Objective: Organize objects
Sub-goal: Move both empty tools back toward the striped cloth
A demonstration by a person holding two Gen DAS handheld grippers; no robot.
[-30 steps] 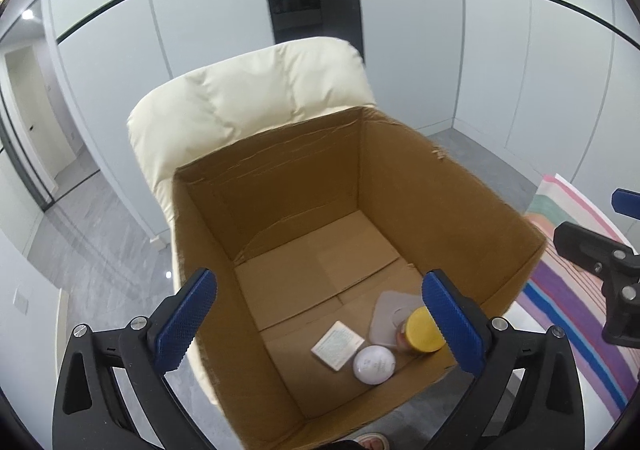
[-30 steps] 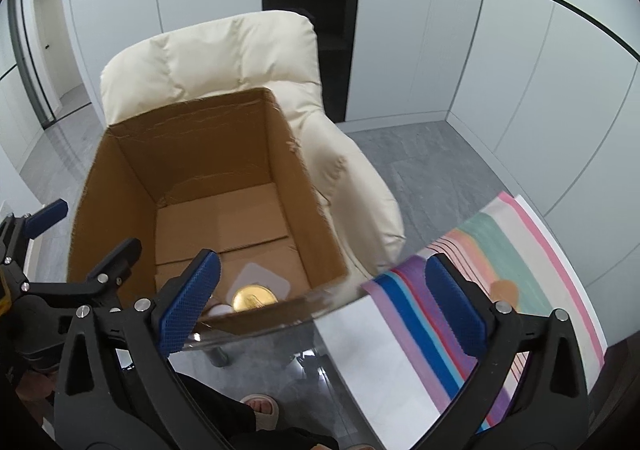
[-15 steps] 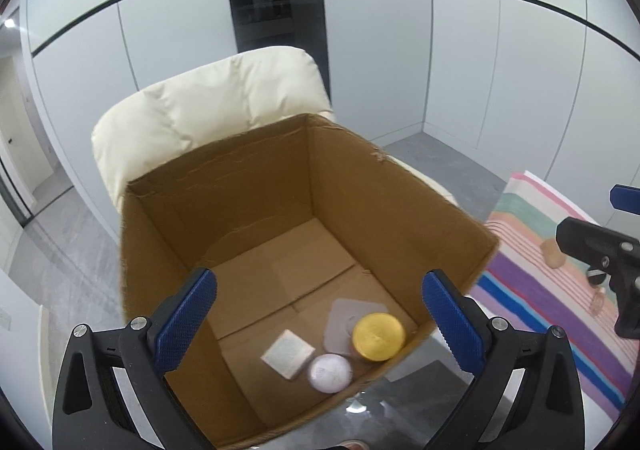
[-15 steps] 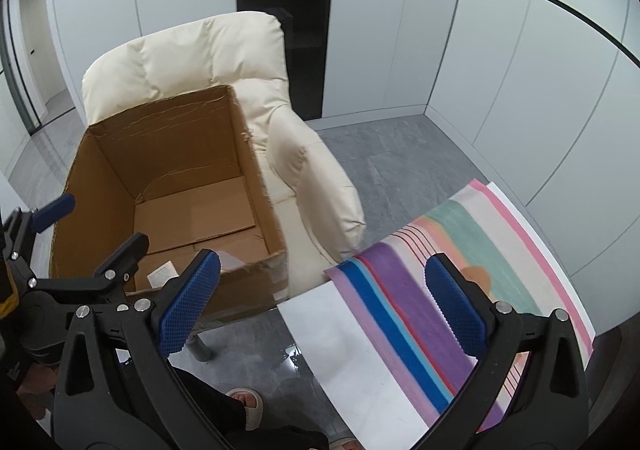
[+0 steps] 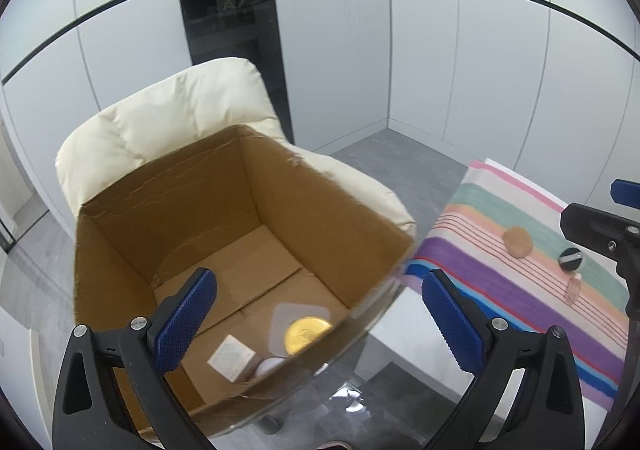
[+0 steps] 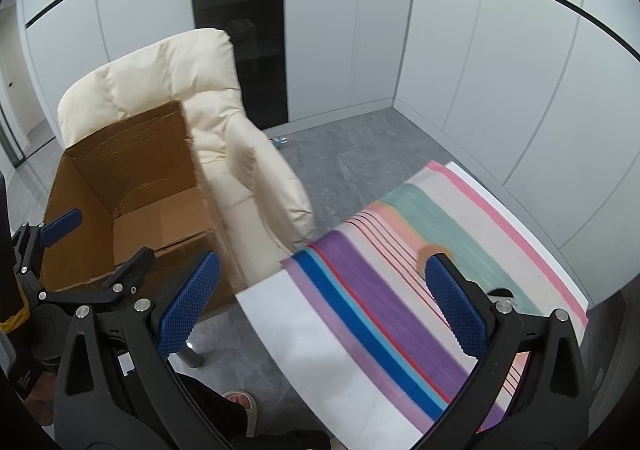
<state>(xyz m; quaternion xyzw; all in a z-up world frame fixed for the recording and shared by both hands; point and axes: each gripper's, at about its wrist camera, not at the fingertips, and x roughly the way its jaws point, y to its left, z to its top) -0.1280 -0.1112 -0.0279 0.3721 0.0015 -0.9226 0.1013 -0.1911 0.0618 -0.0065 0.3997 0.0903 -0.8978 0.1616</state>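
Note:
An open cardboard box (image 5: 360,218) (image 6: 92,206) rests on a cream armchair (image 5: 168,118) (image 6: 240,154). Inside it lie a gold-lidded jar (image 5: 306,335), a white square packet (image 5: 231,357), a white round lid (image 5: 270,365) and a pale pad (image 5: 298,313). My left gripper (image 5: 320,314) hovers open above the box's near right corner, holding nothing. My right gripper (image 6: 320,302) is open and empty over the striped cloth (image 6: 400,290) (image 5: 520,270). On the cloth lie a brown round object (image 5: 517,242) (image 6: 434,250), a black round item (image 5: 570,259) and a small clear bottle (image 5: 573,287).
The cloth covers a white table (image 6: 304,354) to the right of the chair. Grey floor (image 6: 340,170) lies behind, with white wall panels and a dark doorway (image 6: 240,10). A person's sandalled foot (image 6: 240,402) is below the table edge. The right gripper's body (image 5: 600,234) shows at the left view's right edge.
Both views have swung to the right: the box and chair slid left in frame, and the striped cloth with its small objects has come into view. Both grippers stay open and empty.

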